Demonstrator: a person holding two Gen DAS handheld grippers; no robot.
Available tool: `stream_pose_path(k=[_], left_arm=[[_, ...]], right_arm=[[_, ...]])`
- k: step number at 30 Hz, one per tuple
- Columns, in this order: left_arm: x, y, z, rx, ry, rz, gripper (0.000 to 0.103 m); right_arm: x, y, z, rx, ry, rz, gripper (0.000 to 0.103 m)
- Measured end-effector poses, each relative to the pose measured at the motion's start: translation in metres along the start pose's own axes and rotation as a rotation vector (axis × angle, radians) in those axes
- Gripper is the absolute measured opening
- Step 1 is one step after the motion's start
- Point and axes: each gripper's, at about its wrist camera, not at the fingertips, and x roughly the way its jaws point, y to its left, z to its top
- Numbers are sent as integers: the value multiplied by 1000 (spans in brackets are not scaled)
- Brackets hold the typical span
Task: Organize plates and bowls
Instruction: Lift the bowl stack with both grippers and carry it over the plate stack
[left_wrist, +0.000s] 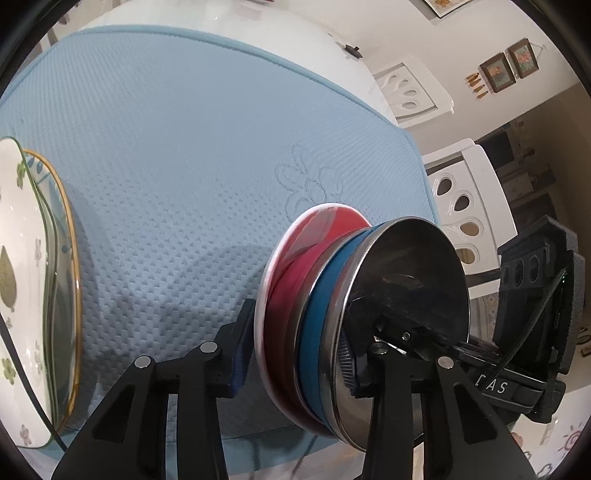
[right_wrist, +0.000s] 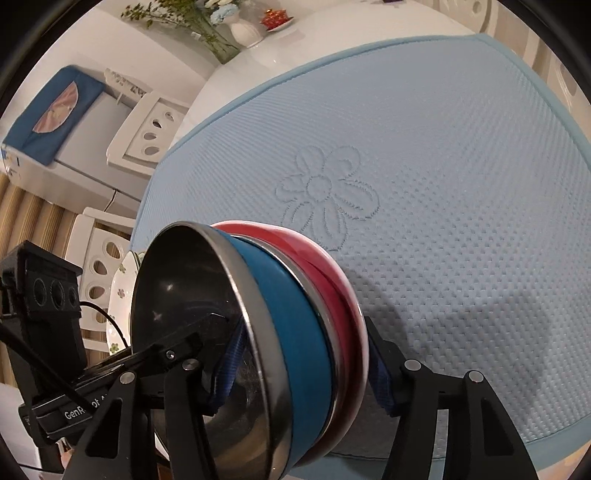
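A nested stack of bowls stands on edge over the blue mat: a steel bowl at the open end, a blue bowl behind it and a red bowl with a white rim at the bottom. My left gripper is shut on the stack, one pad inside the steel bowl and one against the red bowl's underside. From the other side my right gripper clamps the same steel bowl, blue bowl and red bowl in the same way.
A flowered white plate sits on a gold-rimmed glass plate at the mat's left edge, also seen as plates behind the stack. White chairs ring the white table. A vase and a red dish stand far off.
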Motion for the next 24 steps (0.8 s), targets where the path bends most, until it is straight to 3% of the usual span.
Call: stream_pose_path(k=[16,20,24], left_arm=[[-8,-9,-11,-51,-61,69,33],[-8,-4,-13,-85,-76,43,34],[-9,1,-13,-110,-71,19,34]], right_arm=[[1,0,3,16,-2,-10,57],[1,-5,3,12,11,15,57],[6,-10,0,12,79,57,60]])
